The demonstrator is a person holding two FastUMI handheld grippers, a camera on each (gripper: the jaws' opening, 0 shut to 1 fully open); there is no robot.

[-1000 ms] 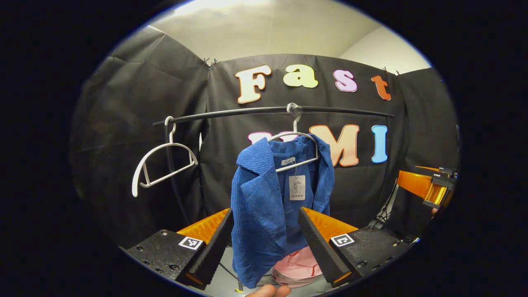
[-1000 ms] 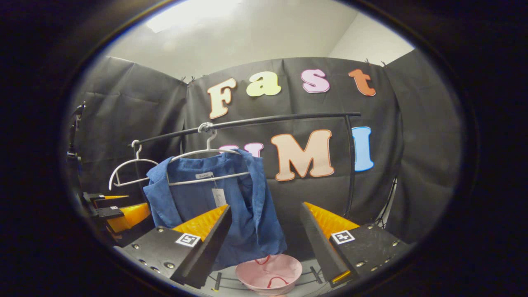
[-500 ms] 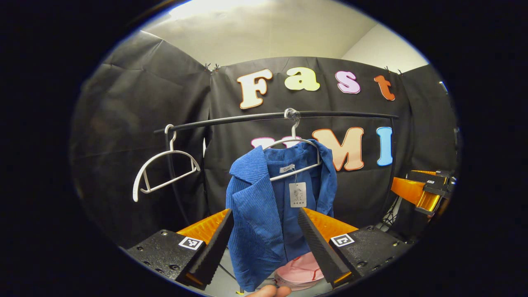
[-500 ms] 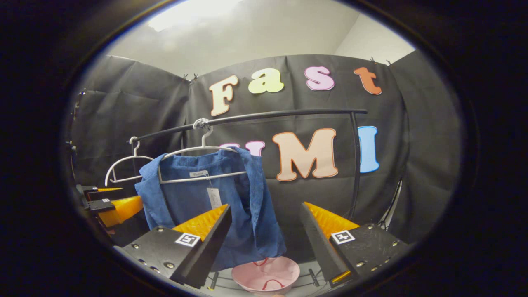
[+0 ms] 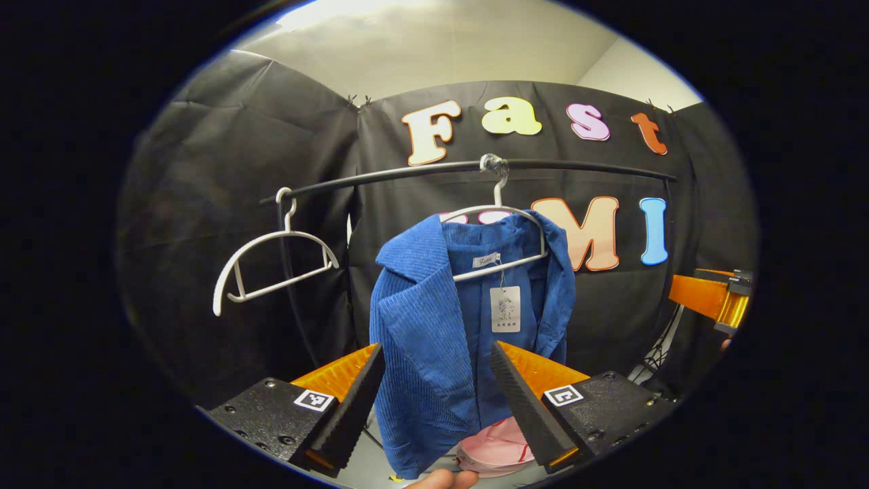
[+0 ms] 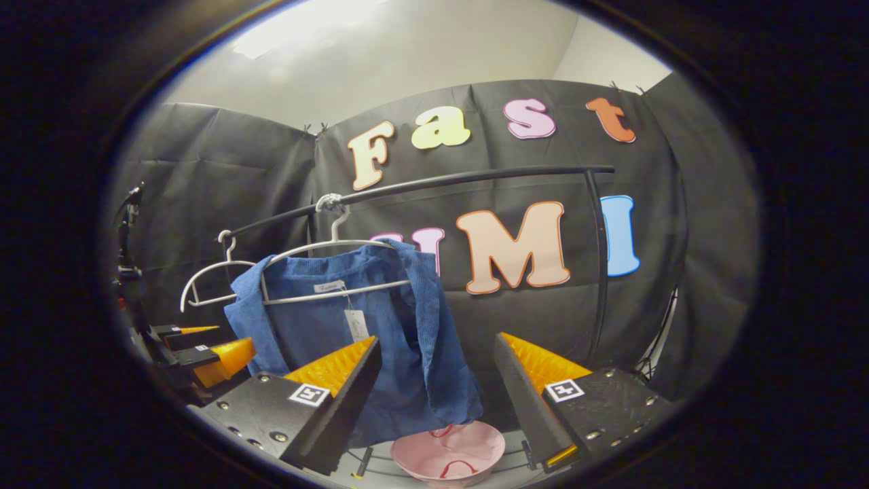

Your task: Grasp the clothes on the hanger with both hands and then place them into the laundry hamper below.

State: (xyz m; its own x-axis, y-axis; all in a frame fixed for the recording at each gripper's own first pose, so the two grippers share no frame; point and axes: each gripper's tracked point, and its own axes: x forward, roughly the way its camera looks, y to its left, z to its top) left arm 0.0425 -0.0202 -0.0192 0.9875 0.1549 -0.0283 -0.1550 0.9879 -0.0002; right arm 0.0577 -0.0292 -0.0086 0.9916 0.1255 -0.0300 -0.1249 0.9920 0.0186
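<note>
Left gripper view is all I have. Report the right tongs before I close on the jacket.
Observer: The right tongs are open and grip nothing. The blue jacket's right edge hangs beyond their gap.
Operator: Describe the hamper.
Observer: The pink laundry hamper sits mouth-up just under the jacket's hem, with red handles lying inside.
Operator: Place my tongs from that side.
Observer: Your left tongs are low by the jacket's left edge, with the fingers apart. I cannot tell whether they touch the cloth.
</note>
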